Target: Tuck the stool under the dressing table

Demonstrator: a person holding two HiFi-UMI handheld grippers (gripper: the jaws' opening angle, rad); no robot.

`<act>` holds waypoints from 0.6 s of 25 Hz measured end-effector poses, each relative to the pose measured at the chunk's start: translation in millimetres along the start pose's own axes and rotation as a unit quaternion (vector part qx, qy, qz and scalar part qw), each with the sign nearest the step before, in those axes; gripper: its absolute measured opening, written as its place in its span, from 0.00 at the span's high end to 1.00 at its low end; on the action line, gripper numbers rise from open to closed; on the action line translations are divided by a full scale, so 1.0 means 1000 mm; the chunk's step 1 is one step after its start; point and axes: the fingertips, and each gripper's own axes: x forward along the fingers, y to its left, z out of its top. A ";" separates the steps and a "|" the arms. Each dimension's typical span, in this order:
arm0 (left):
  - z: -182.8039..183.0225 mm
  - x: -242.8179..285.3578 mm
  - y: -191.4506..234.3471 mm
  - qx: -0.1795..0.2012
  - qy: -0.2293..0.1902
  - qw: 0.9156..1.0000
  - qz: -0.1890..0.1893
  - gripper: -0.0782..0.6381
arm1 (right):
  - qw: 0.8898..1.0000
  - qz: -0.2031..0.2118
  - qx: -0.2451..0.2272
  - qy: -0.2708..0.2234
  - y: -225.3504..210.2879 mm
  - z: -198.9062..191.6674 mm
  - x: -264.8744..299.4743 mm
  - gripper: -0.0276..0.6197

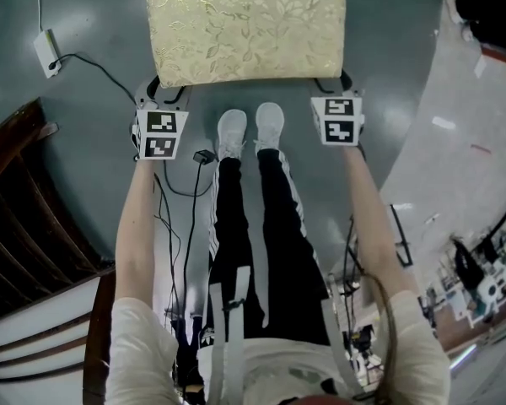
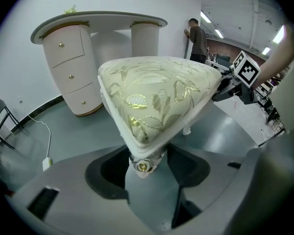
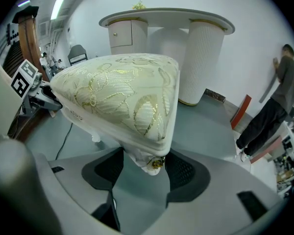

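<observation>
Stool [image 1: 244,28] – cream cushion with gold leaf pattern on a white frame – sits on the grey floor [image 1: 93,24] right in front of the person's white shoes [image 1: 249,129]. It is not under the dressing table [image 2: 103,21]; the table stands well apart from it, against the white wall. Whether the legs are off the floor can't be told.

Left gripper [image 2: 146,163] has the stool's near-left corner between its jaws. They stand fairly wide, with the dark pads [image 2: 115,168] pressed on either side of the frame by the gold knob. Right gripper [image 3: 149,163] does the same on the near-right corner, its pads [image 3: 183,173] against the frame. Both point steeply down, and the marker cubes [image 1: 160,133] sit either side of the shoes, arms stretched forward.

The table has a curved top on two round pedestals, and the left one has three drawers [image 2: 68,67] with gold knobs. A white adapter [image 1: 46,53] with its cable lies on the floor left of the stool. A bystander [image 2: 197,38] stands facing the wall to the right of the table.
</observation>
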 end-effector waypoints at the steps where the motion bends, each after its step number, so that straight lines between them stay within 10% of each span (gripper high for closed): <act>1: -0.001 0.000 0.000 -0.001 0.000 1.000 -0.001 0.55 | 1.000 0.000 0.000 0.001 0.000 -0.001 0.000 0.54; 15: -0.003 0.005 0.001 -0.004 0.005 1.000 0.013 0.55 | 1.000 0.006 -0.009 -0.009 -0.001 -0.001 0.002 0.56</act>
